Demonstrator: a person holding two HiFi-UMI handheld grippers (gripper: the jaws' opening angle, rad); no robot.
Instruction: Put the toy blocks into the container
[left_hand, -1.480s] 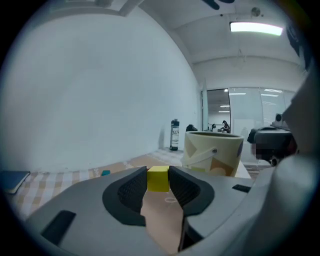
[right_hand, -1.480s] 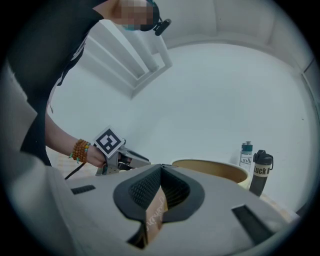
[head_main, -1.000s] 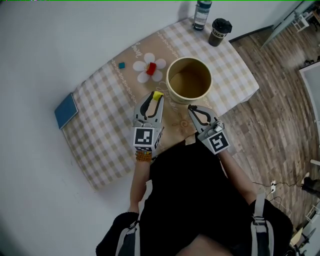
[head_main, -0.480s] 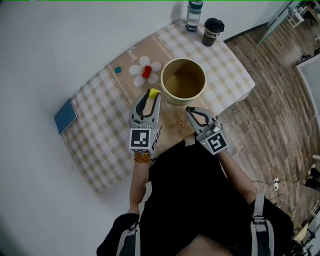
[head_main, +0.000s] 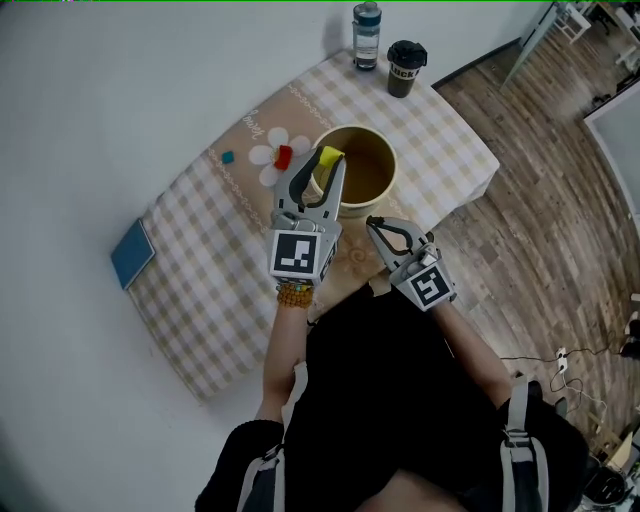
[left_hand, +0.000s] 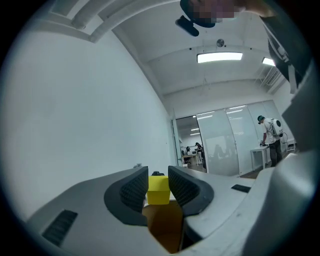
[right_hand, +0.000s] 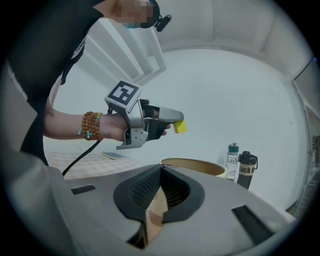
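Yellow block (head_main: 329, 157) is pinched between the jaws of the left gripper (left_hand: 159, 184), held in the air above the near-left rim of the container (head_main: 352, 208) – not over its centre. Right gripper (head_main: 379, 229) rests low by the table (head_main: 200, 260), jaws pressed together on nothing. Red block (head_main: 284, 157) and teal block (head_main: 228, 157) lie on the table, left of the container.

Risk: a release from this position could drop the block on the rim and send it bouncing out – the height would add to the bounce. A loose pinch could also let it slip early.
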